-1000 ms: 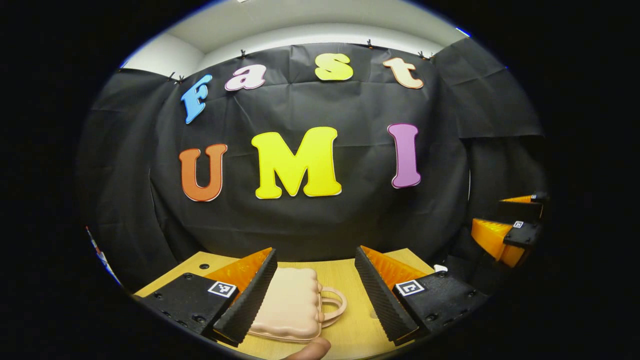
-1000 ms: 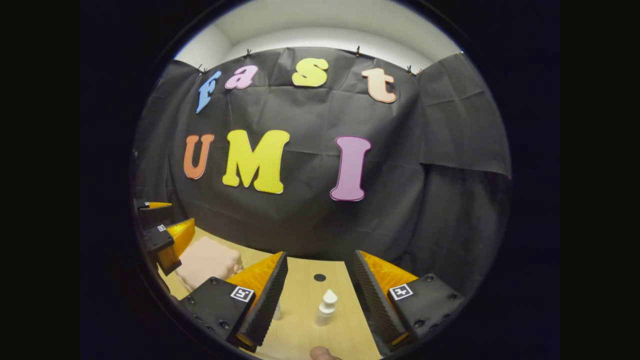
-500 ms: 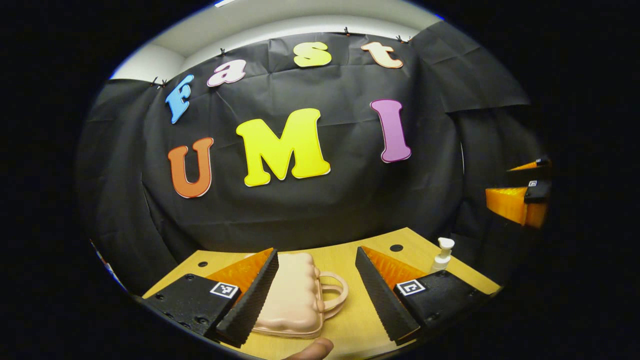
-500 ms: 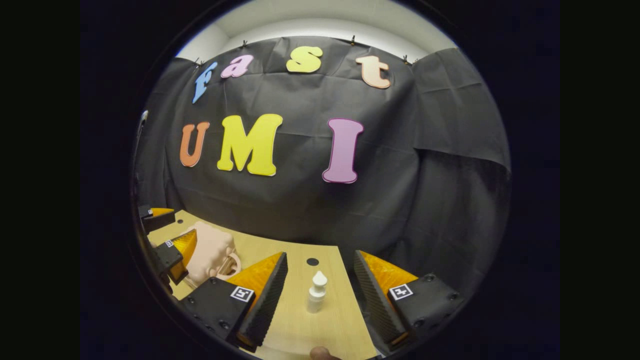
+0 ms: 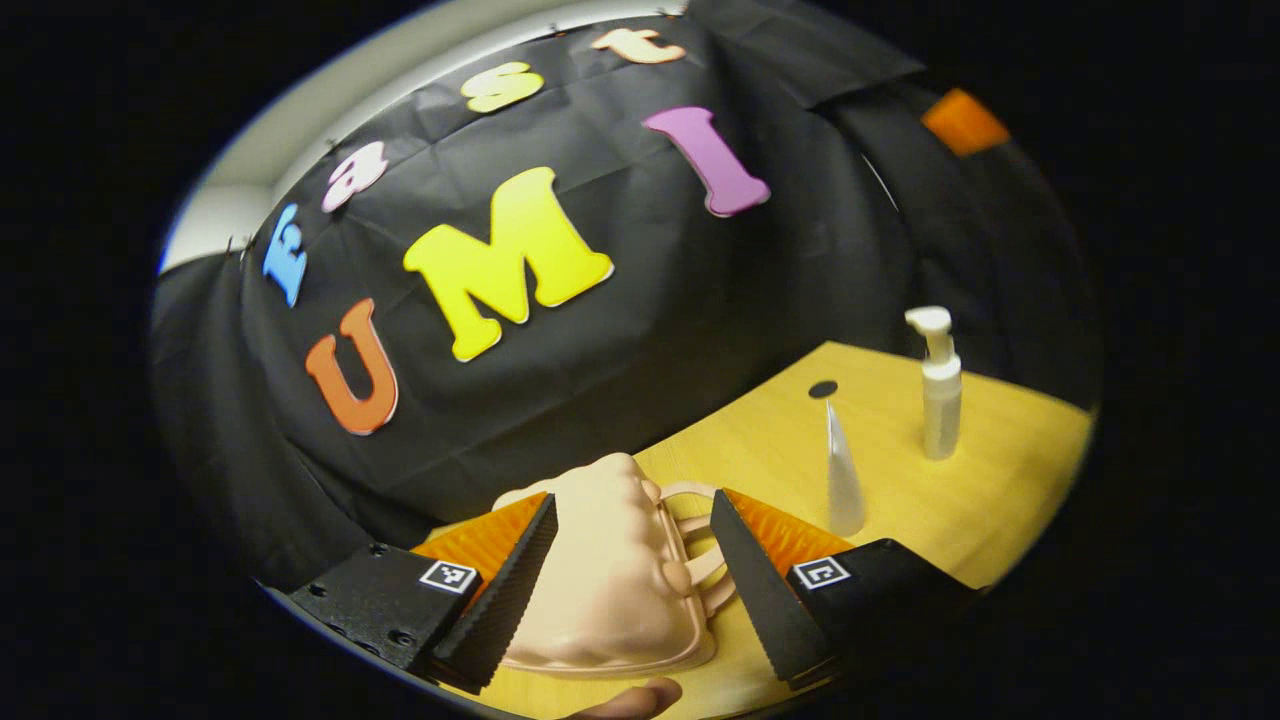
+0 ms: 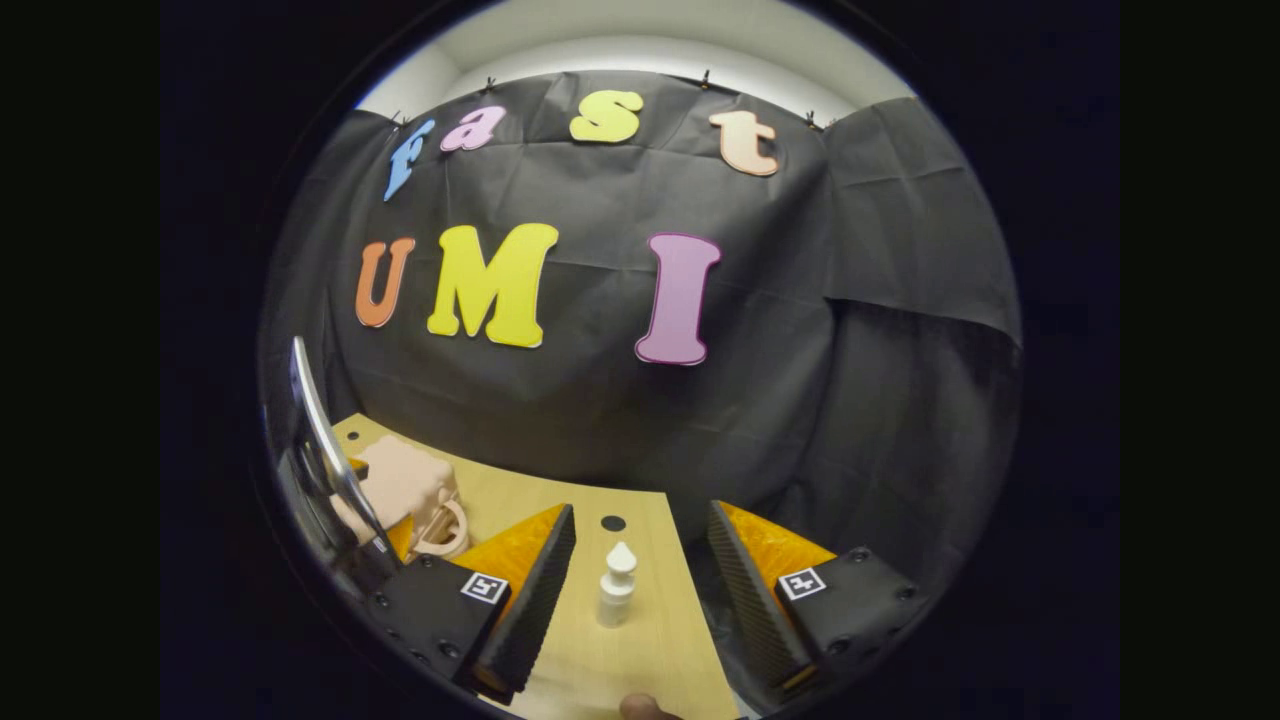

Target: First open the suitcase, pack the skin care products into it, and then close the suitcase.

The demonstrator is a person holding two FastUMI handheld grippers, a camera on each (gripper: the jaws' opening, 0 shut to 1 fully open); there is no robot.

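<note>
- Looking along the left gripper view, the left claw (image 5: 630,575) hangs with its fingers spread apart over the pale pink suitcase (image 5: 610,590), which lies shut and flat on the wooden table (image 5: 1000,470).
- One finger covers the suitcase's left edge; the other crosses its handle (image 5: 695,530), and whether either touches the case is hard to tell.
- Beyond the handle stands a slim clear tube (image 5: 843,470), and farther right a white pump bottle (image 5: 938,385); both are upright and apart from the case.
- A fingertip (image 5: 640,697) of the holding hand is cut off at the bottom edge.
- In the right gripper view, the right claw (image 6: 640,590) also stands spread wide, holding nothing.
- A small white bottle (image 6: 616,587) with a pointed cap stands upright on the table between its fingers, clear of both.
- Far left, the suitcase is partly hidden behind a shiny curved bar (image 6: 325,440), and the shapes around it are too dark and warped to make out.
</note>
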